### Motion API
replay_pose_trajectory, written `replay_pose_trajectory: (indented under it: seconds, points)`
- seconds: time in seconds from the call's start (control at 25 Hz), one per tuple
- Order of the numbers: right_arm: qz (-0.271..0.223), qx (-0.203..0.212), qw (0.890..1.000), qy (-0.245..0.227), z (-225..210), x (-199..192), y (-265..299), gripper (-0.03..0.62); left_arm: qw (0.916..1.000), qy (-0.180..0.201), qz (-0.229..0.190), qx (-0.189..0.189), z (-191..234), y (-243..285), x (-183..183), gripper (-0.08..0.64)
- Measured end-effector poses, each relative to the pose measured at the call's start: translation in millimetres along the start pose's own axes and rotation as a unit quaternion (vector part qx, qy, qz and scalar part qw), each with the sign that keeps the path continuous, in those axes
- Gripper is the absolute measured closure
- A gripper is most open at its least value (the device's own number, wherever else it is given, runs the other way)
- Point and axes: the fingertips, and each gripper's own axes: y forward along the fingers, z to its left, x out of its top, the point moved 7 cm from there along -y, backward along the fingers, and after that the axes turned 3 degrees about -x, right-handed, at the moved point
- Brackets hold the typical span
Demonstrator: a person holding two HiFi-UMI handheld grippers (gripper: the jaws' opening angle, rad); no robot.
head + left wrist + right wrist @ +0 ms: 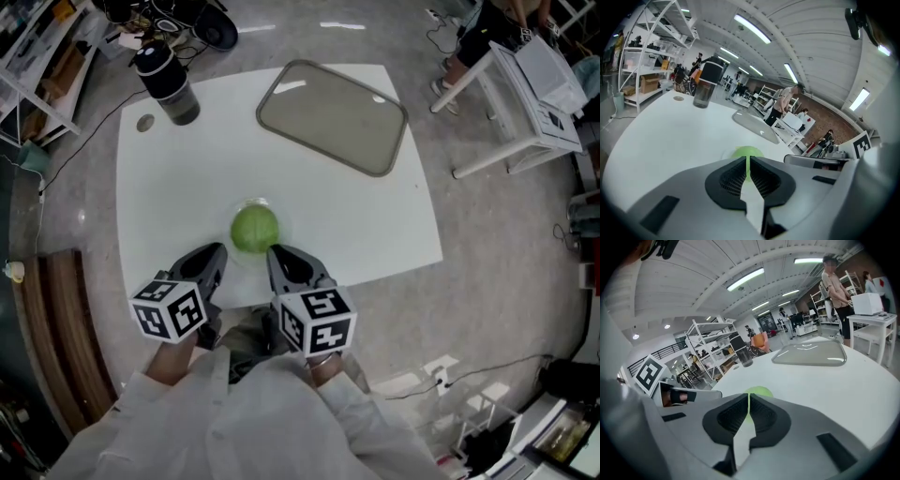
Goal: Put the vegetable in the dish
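A round green vegetable [255, 230] rests on the white table [169, 206], near its front edge. The dish, a flat grey tray [333, 115], lies empty at the far right of the table. My left gripper [217, 251] hovers just left of and behind the vegetable, with its jaws shut and nothing between them. My right gripper [277, 255] is just right of and behind it, likewise shut and empty. In the left gripper view the vegetable [746, 151] peeks over the closed jaws, with the tray [754, 124] beyond. The right gripper view shows the vegetable [760, 392] and tray [811, 353] the same way.
A black-lidded tumbler [169, 84] stands at the table's far left corner beside a small round hole [144, 123]. A white side table [525, 103] stands off to the right, with a person [836, 291] next to it. A wooden bench [66, 337] runs along the left.
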Motion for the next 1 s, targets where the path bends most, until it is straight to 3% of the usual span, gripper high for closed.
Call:
replay_pose_trajectory:
  seconds: [0.64, 1.0]
  points:
    - [0.043, -0.037, 0.997, 0.051, -22.4, -30.4, 24.3, 0.577, 0.9978, -0.025, 0.061, -0.003, 31.9, 26.6, -21.0, 0.523]
    - [0.063, -0.063, 0.994, 0.067, -34.2, -38.9, 32.5, 0.488, 0.9951, -0.042, 0.089, 0.010, 48.7, 40.0, -28.1, 0.462]
